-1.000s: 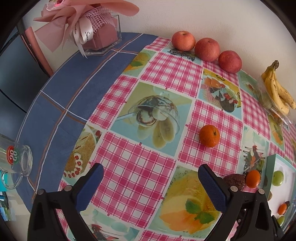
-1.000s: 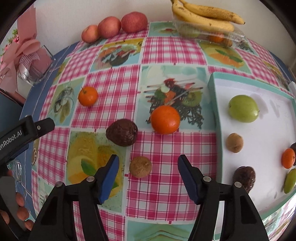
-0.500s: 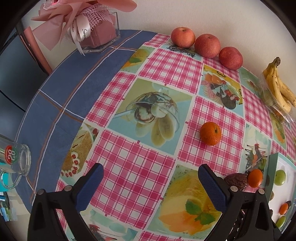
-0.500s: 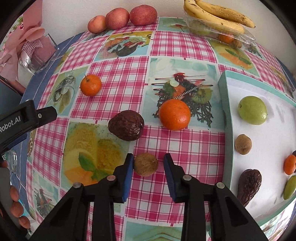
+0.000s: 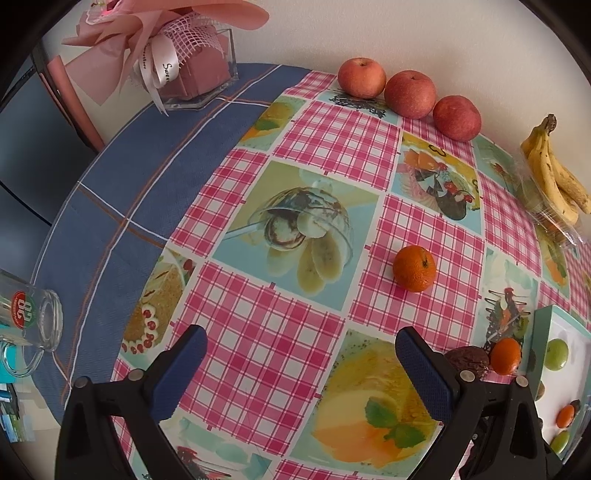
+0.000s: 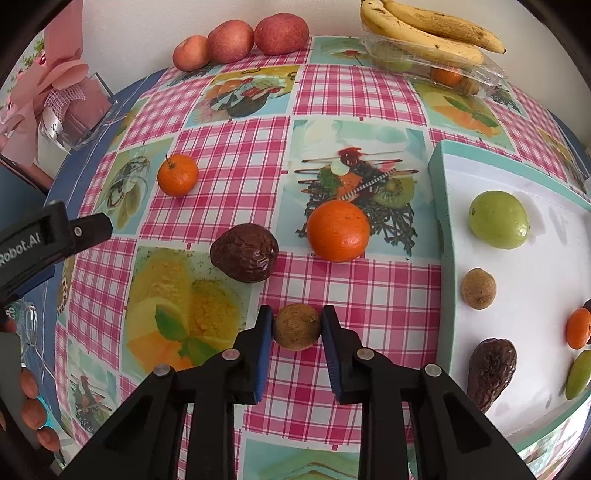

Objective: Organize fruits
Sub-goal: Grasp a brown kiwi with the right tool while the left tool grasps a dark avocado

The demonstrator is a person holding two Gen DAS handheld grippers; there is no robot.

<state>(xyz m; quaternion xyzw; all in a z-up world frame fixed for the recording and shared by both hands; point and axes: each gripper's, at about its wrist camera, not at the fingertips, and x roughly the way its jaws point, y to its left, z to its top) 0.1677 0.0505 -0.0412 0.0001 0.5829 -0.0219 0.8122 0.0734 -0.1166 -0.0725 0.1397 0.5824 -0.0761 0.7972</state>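
My right gripper (image 6: 297,323) is shut on a small round brown fruit (image 6: 297,326) that rests on the checked tablecloth. Just beyond it lie a wrinkled dark fruit (image 6: 244,257), a large orange (image 6: 338,230) and a small mandarin (image 6: 177,175). To the right stands a white tray (image 6: 441,206) holding a green fruit (image 6: 498,219), another brown fruit (image 6: 478,288), a dark wrinkled fruit (image 6: 489,371) and a mandarin (image 6: 578,328). My left gripper (image 5: 301,363) hovers open over the cloth with nothing between its fingers; the small mandarin (image 5: 414,268) lies ahead of it.
Three red apples (image 5: 410,94) line the back wall. Bananas (image 6: 432,27) lie on a clear plastic box (image 6: 439,68) at the back right. A pink gift box (image 5: 184,55) stands at the back left and a glass mug (image 5: 29,325) sits at the table's left edge.
My right gripper moved forward and closed from wide open onto the small brown fruit. The left gripper stayed open and drifted slightly.
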